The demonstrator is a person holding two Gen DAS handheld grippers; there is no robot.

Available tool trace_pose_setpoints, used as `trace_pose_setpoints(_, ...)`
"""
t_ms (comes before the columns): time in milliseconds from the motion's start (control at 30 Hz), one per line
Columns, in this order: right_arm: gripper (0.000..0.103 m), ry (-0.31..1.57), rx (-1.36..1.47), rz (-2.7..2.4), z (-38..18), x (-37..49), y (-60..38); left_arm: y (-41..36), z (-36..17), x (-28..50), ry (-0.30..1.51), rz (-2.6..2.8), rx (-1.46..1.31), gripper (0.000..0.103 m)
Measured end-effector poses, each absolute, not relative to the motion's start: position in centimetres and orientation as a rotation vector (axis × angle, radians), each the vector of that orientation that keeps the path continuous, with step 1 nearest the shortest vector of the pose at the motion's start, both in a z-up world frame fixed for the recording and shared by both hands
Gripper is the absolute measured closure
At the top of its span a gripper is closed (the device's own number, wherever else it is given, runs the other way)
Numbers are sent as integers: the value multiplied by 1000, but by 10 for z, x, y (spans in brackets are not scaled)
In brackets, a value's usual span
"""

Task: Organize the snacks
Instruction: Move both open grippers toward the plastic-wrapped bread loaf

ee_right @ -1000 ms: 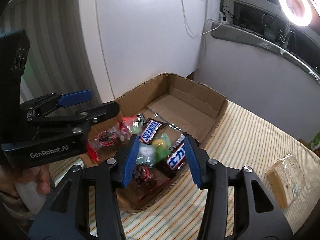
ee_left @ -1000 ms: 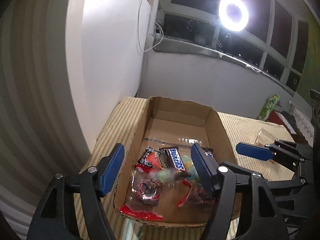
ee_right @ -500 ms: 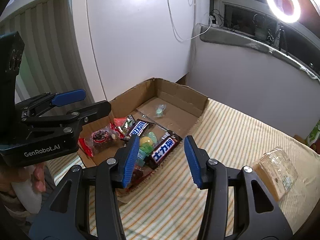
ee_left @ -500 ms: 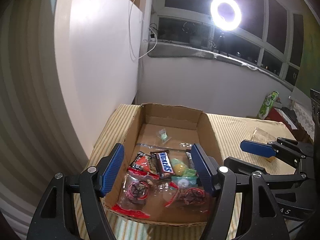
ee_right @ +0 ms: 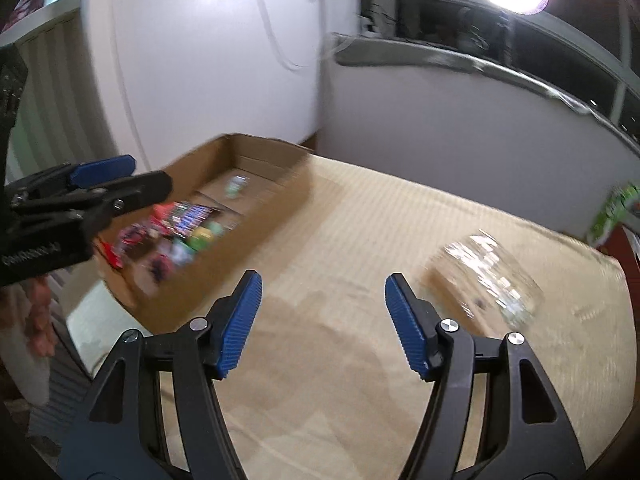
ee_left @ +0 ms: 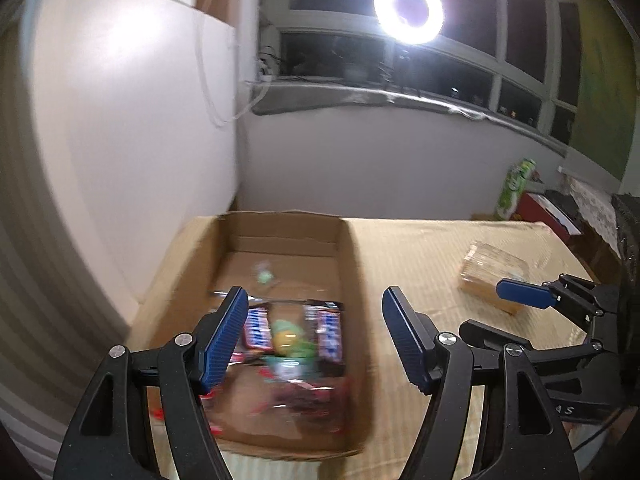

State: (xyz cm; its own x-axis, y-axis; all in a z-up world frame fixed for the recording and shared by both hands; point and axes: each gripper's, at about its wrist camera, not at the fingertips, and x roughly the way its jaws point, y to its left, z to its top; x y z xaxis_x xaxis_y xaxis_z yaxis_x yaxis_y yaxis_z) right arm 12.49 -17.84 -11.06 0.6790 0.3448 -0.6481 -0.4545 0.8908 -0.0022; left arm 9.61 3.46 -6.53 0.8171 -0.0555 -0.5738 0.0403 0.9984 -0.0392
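Snacks (ee_left: 292,336) are lying heaped in the box (ee_left: 352,264) — chocolate bars, small sweets, red wrappers — while one clear pack (ee_right: 486,276) is waiting alone on the striped cloth (ee_right: 340,248). Fetching it looks like the step in hand: the right gripper (ee_right: 322,322) is opening, empty, beside it. Next it must straddle the pack. The left gripper (ee_left: 314,338) is hanging open, empty, over the box.
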Motion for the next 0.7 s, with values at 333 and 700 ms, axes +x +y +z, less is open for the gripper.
trace_pose_setpoints(333,29,728,-10,266,-132,131,-298,-76,-79,137,686,-249,24,30)
trace_pose_setpoints(700,17,794,225,190,-154,164,-360,-130,-125,211,803,-318,-45,30)
